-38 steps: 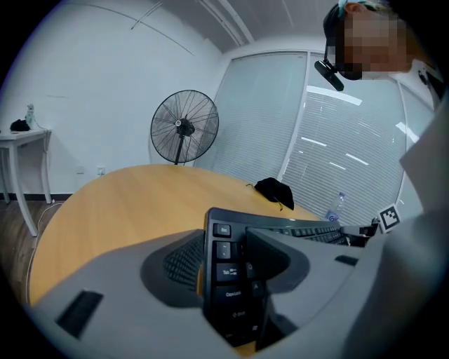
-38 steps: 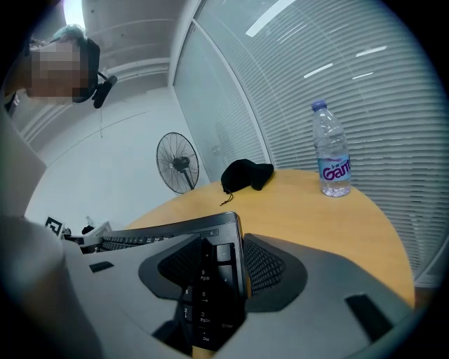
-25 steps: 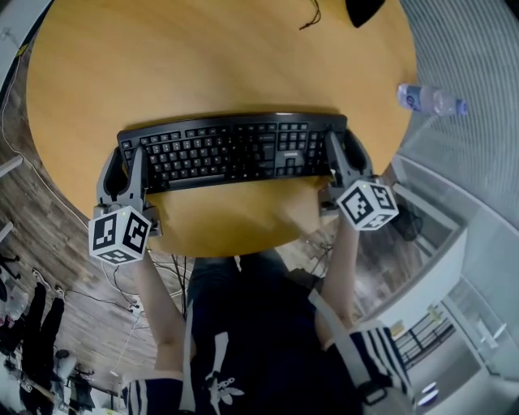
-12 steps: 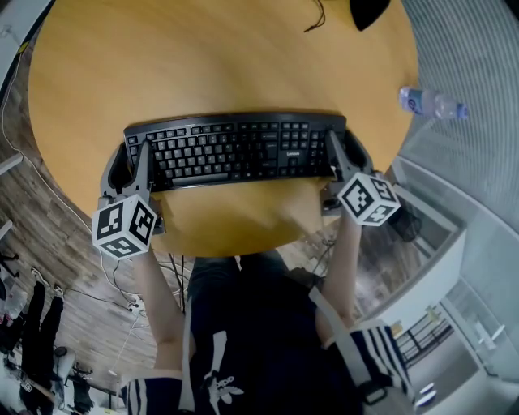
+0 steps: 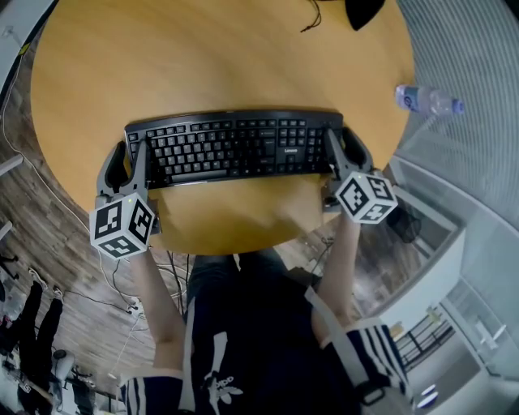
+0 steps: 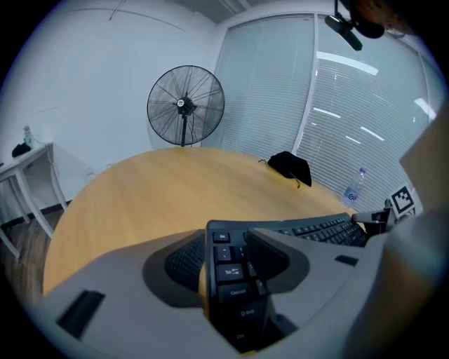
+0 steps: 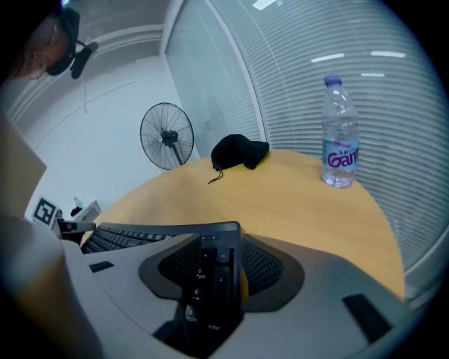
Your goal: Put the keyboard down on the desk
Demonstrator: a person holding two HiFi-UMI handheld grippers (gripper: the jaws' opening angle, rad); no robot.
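Note:
A black keyboard [image 5: 231, 147] lies lengthwise across the near part of the round wooden desk [image 5: 203, 57]. My left gripper [image 5: 131, 168] is shut on its left end and my right gripper [image 5: 339, 160] is shut on its right end. In the left gripper view the keyboard's end [image 6: 228, 270] is clamped between the grey jaws, with the rest running off to the right. The right gripper view shows the number-pad end [image 7: 210, 277] pinched the same way. I cannot tell whether the keyboard rests on the wood or hangs just above it.
A water bottle [image 5: 428, 100] stands at the desk's right edge, also in the right gripper view [image 7: 339, 137]. A black pouch [image 5: 363, 10] lies at the far side. A pedestal fan [image 6: 185, 105] stands beyond the desk. The near desk edge runs just under the grippers.
The keyboard and both grippers have shifted slightly away from the person, farther onto the desk. Both grips are unchanged.

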